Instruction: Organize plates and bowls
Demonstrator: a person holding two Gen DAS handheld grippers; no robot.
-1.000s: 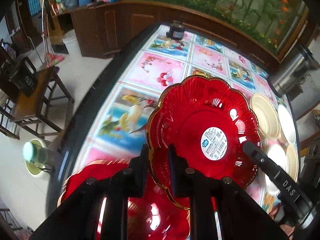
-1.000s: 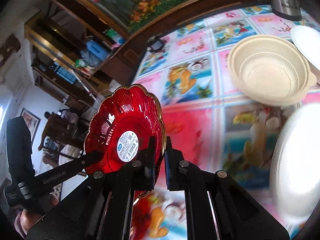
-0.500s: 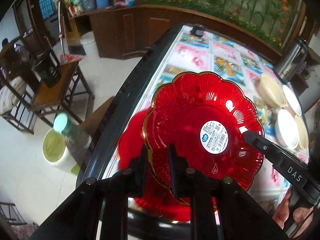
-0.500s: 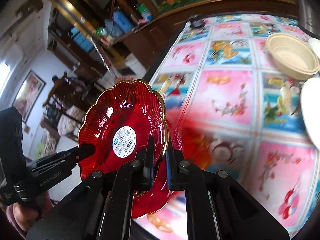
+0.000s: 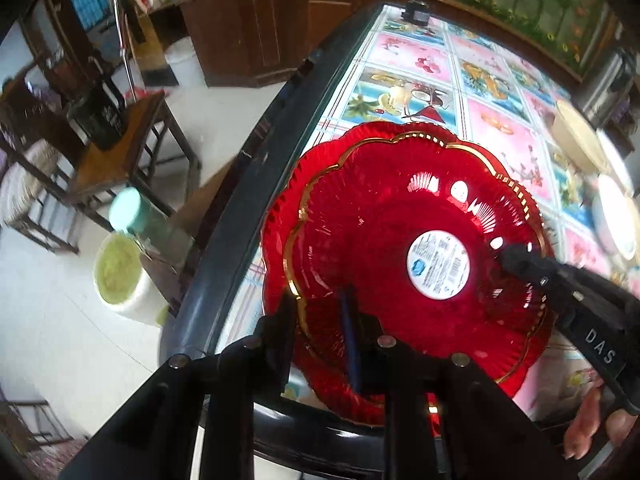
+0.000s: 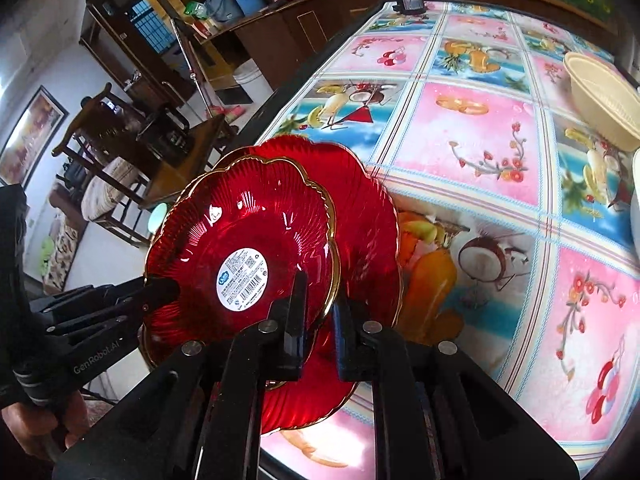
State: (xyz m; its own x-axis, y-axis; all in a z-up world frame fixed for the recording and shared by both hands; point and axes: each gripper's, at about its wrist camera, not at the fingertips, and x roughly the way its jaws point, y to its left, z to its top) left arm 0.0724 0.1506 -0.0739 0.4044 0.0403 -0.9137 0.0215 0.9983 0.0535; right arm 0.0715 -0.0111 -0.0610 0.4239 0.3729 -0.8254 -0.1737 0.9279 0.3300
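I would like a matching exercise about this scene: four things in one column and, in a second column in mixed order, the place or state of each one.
Column one:
1. upper red plate
2. lower red plate
3. cream bowl
4. white bucket

Column two:
A. stands on the floor
B. on the tablecloth, at the far right
C. bears a round white label
D. lies under another plate

Pairs: 1-C, 2-D, 3-B, 4-A

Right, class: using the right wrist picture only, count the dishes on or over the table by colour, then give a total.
Red: 2, the upper red plate and the lower red plate
Cream: 1, the cream bowl
White: 1, a white dish cut off by the right edge
Total: 4 in view
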